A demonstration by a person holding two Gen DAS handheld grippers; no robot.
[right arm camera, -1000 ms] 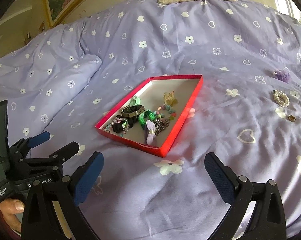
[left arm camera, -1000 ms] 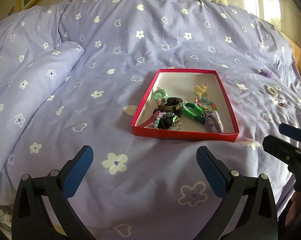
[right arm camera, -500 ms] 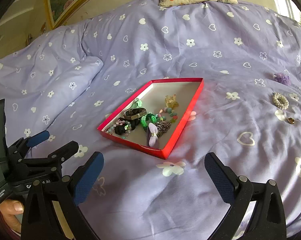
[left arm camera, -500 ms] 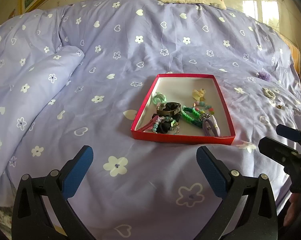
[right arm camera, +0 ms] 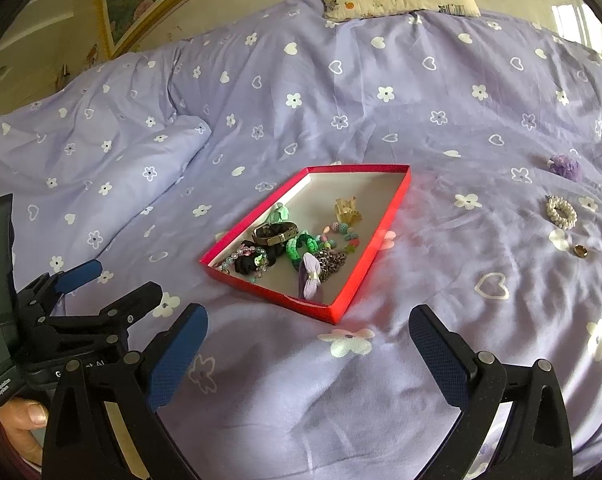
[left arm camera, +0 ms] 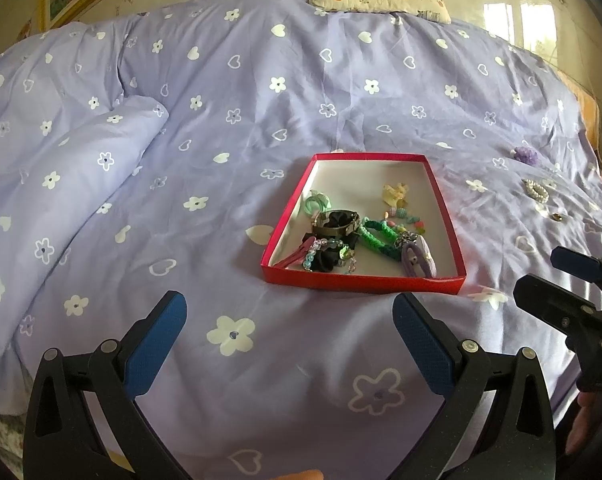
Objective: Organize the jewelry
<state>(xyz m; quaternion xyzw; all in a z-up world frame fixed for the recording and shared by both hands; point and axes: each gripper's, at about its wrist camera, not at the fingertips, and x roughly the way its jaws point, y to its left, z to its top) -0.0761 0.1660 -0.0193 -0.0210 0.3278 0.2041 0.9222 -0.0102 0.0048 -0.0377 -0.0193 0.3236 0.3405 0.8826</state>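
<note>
A: Start at the left. What is the left tool [left arm camera: 289, 322] doing?

B: It hangs low over the near edge of the bed [left arm camera: 229, 184], its blue pads spread wide with nothing between them. A folded hump of the duvet [left arm camera: 73, 160] lies far to its left.

A: And in the middle?

B: The red tray [left arm camera: 445, 208] sits on the lilac cover, a little beyond both tools. It already holds a black leather bracelet [right arm camera: 275, 234], a green braided band [left arm camera: 375, 236], a beaded bracelet [left arm camera: 327, 250] over a black scrunchie, a lilac bow clip [right arm camera: 309, 276], a yellow claw clip [right arm camera: 347, 210] and some loose coloured beads.

A: The right tool?

B: The right tool [right arm camera: 307, 346] also stands spread and empty, near the tray's near right corner.

A: So which step is this?

B: Between picks, I'd say. Three pieces lie on the cover well to the right of the tray: a purple scrunchie [right arm camera: 565, 167] farthest, a pearl bracelet [right arm camera: 561, 212] nearer, and a small ring [right arm camera: 579, 251] nearest.

A: Next move?

B: Probably the right tool travels right and away toward one of those, comes down over it and closes. The ring looks tricky: tiny, flat, lying on soft fabric that may bunch between the pads.
</note>
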